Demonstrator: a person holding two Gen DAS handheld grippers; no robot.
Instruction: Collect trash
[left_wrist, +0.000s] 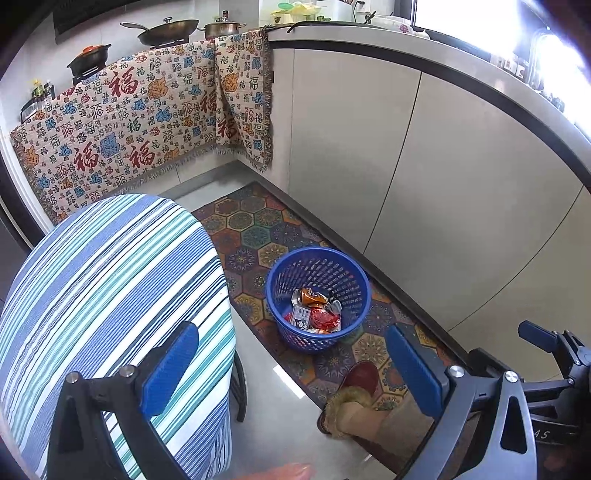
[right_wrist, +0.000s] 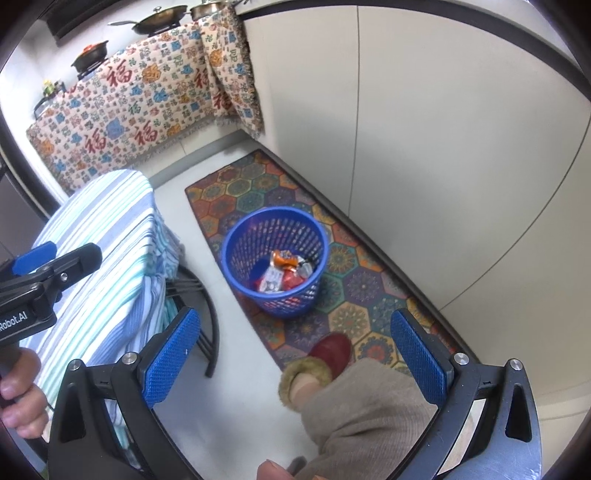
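Note:
A blue perforated trash basket (left_wrist: 352, 273) stands on the patterned floor mat and holds several crumpled wrappers (left_wrist: 314, 312). It also shows in the right wrist view (right_wrist: 236, 243), with the wrappers (right_wrist: 282, 275) inside. My left gripper (left_wrist: 291, 365) is open and empty, held high above the floor near the basket. My right gripper (right_wrist: 295, 354) is open and empty, also above the floor. The right gripper's body shows at the lower right of the left wrist view (left_wrist: 554, 369). The left gripper shows at the left edge of the right wrist view (right_wrist: 40, 273).
A small table with a blue striped cloth (left_wrist: 110, 295) stands left of the basket. The person's red slipper (right_wrist: 328, 350) rests on the mat (right_wrist: 258, 184). White cabinet fronts (left_wrist: 424, 166) run along the right. A patterned cloth (left_wrist: 122, 122) hangs under the stove with pans.

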